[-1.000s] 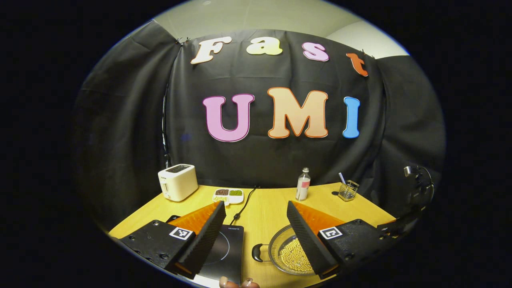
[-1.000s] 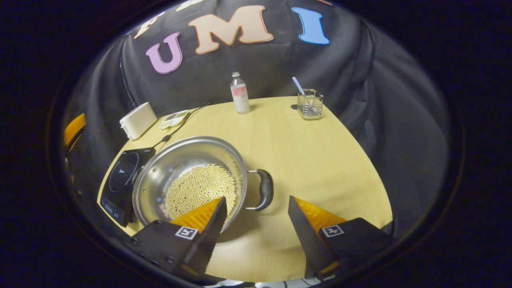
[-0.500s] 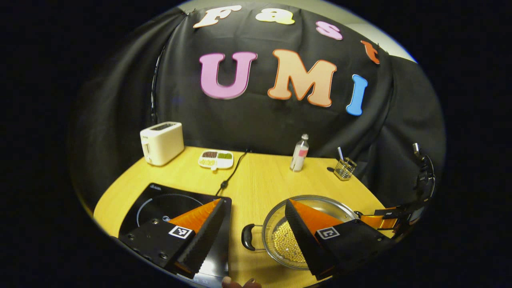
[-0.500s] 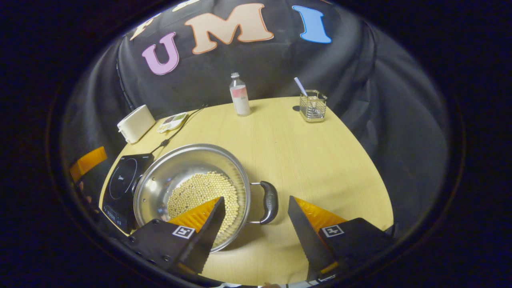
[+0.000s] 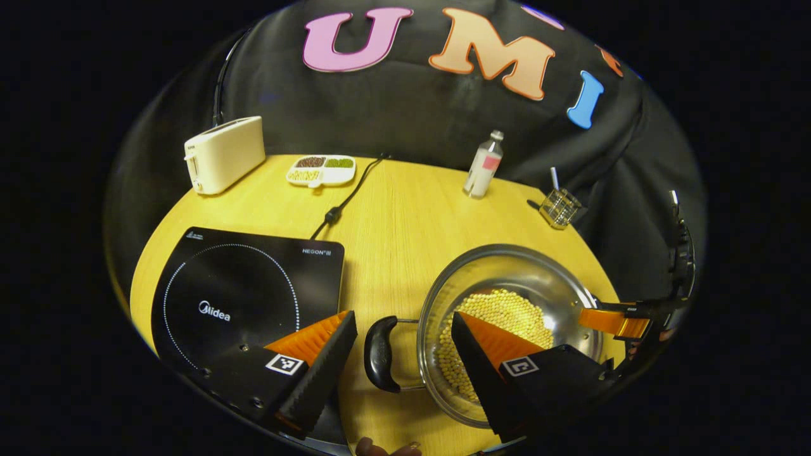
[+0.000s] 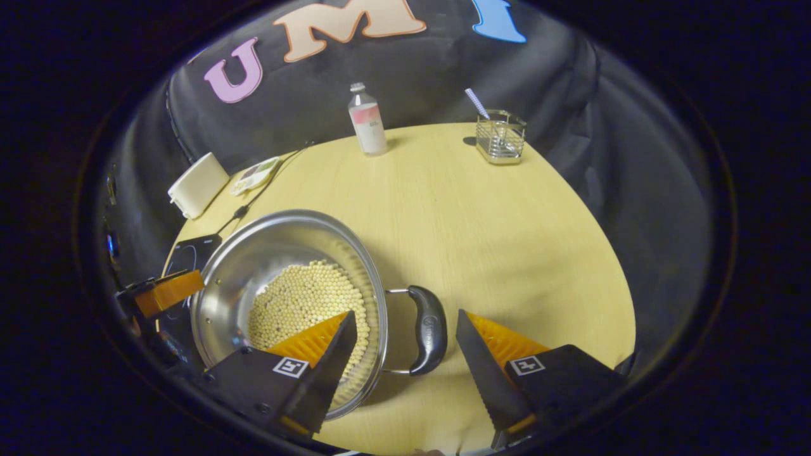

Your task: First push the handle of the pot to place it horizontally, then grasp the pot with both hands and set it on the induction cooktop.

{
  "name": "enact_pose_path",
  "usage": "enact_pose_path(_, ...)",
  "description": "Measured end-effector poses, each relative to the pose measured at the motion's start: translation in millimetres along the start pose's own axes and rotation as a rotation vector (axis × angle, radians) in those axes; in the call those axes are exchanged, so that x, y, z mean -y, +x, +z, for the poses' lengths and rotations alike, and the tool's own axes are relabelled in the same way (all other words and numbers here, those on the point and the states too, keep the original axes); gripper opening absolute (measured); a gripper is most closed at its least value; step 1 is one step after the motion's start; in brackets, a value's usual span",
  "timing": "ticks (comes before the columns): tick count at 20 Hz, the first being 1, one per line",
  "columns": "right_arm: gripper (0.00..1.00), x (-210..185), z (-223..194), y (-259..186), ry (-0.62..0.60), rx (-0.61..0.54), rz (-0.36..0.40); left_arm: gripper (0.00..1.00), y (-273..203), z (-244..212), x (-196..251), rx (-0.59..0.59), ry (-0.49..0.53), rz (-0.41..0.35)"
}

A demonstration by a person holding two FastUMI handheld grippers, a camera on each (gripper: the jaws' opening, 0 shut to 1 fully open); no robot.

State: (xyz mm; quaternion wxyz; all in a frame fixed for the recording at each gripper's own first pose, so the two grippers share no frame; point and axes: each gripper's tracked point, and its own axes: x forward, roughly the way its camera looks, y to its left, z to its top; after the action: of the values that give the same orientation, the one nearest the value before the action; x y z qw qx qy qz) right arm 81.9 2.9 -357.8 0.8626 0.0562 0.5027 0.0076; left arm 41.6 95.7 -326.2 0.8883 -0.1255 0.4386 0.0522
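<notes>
Over the last second both cameras have tipped downward and closed in on the round stainless-steel pot half full of pale yellow beans (image 5: 507, 304), which sits on the light wooden table (image 5: 393, 215) just to the right of the flat black induction cooktop (image 5: 241, 291), not yet on it. The left claw (image 5: 403, 354) has come down with its fingers spread wide, and the pot's curved black left handle (image 5: 380, 354) now lies in the gap between them, untouched by either. The right claw (image 6: 405, 354) has dropped the same way — spread open, with the black right handle (image 6: 429, 329) sitting between its fingers and no contact showing. Both handles look to lie flat out from the rim, so the pushing step seems finished and the two-handed grasp is what is being set up. What remains, by my judgement, is to close each claw on its handle, lift evenly so the beans stay level, and carry the pot leftward onto the cooktop — its ring is clear.
</notes>
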Motion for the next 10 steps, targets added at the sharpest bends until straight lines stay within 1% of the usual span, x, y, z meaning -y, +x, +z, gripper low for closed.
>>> enact_pose_path(1,0.95,-1,-2,4,-0.003,-0.014,0.000,0.98,5,-4,-4,-0.019,-0.007,0.009)
enact_pose_path(2,0.99,-1,-4,6,-0.004,-0.025,-0.001,0.98,8,-8,-5,-0.030,-0.021,0.011)
enact_pose_path(3,0.99,-1,-6,8,-0.003,-0.033,-0.004,0.98,11,-11,-5,-0.049,-0.041,0.007)
enact_pose_path(4,0.95,-1,-7,10,0.000,-0.041,-0.005,0.98,13,-11,-3,-0.050,-0.049,-0.003)
enact_pose_path(6,0.95,0,-8,14,0.004,-0.050,-0.009,0.95,18,-13,0,-0.062,-0.043,-0.005)
enact_pose_path(7,0.99,0,-9,16,0.003,-0.053,-0.014,0.96,20,-15,1,-0.070,-0.042,-0.008)
enact_pose_path(8,0.95,0,-10,17,0.003,-0.059,-0.014,0.98,21,-18,4,-0.083,-0.046,-0.015)
enact_pose_path(9,0.95,-1,-12,19,0.005,-0.069,-0.009,0.96,22,-21,6,-0.091,-0.053,-0.019)
enact_pose_path(10,0.99,-3,-12,19,0.010,-0.073,-0.001,0.96,23,-22,8,-0.094,-0.058,-0.022)
